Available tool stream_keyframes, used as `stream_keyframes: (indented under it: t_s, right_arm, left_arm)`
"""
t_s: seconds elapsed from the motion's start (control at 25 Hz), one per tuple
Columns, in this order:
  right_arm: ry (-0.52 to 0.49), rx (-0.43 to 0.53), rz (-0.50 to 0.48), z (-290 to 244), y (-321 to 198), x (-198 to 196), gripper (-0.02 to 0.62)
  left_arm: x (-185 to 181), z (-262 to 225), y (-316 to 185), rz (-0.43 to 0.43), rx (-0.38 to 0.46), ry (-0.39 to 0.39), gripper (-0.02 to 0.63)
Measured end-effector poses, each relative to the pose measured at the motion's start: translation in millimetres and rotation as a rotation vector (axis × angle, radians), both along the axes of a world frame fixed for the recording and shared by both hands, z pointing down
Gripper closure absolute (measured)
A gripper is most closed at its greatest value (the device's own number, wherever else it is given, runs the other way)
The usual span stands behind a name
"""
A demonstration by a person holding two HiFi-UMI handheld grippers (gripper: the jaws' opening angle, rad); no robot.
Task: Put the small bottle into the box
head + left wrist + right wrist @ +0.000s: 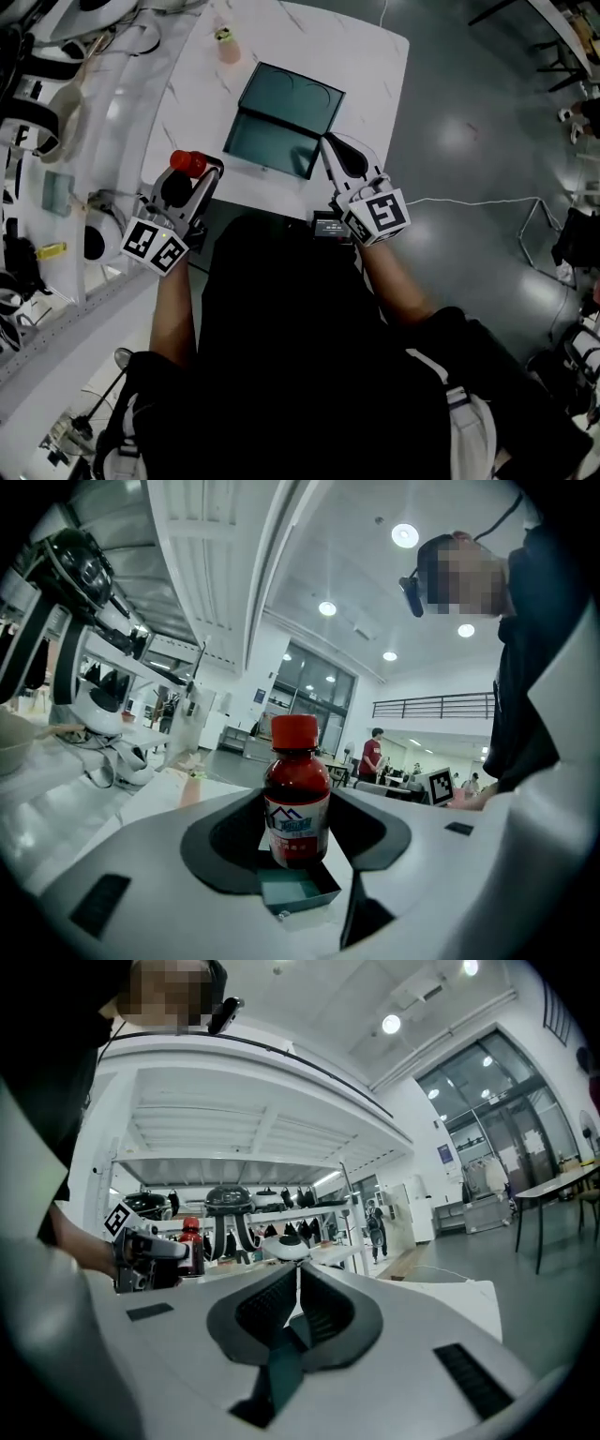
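Observation:
A small bottle (pixel 187 163) of dark red liquid with a red cap stands upright between the jaws of my left gripper (pixel 201 171), which is shut on it near the table's front left edge. In the left gripper view the bottle (pixel 296 794) fills the gap of the left gripper (pixel 296 829), with a corner of the teal box (pixel 298 892) below it. The open teal box (pixel 277 142) lies in the middle of the white table. My right gripper (pixel 325 142) hovers at the box's right front corner, tips together and holding nothing; its own view shows the right gripper (pixel 298 1277) shut.
A pale pink bottle (pixel 226 45) stands on the table behind the box. Cluttered shelving with a yellow item (pixel 52 250) runs along the left. A small black device (pixel 328 225) sits at the table's front edge. A white cable (pixel 487 200) lies on the floor to the right.

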State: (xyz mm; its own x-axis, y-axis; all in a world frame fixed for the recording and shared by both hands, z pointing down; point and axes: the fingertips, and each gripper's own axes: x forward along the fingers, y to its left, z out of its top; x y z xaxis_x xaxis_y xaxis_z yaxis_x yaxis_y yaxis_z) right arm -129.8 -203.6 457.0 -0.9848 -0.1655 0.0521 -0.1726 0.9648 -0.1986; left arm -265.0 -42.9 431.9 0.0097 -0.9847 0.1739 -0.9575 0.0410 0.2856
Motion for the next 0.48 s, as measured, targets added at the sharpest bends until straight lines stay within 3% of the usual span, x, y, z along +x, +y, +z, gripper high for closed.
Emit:
stream_keyframes:
  t_s: [0.12,0.28,0.48]
  right_arm:
    - [0.016,-0.002,0.088,4,-18,8,0.557]
    - [0.038,-0.022,0.282,8,-39,28,0.557]
    - [0.06,-0.013,0.466,2,-46,43,0.557]
  left_arm:
    - [-15,1,-27,0.074,-0.008,-0.011,0.38]
    - [-30,9,-70,0.247,-0.032,-0.011,0.38]
    - [-40,20,-109,0.453,-0.094,-0.084,0.38]
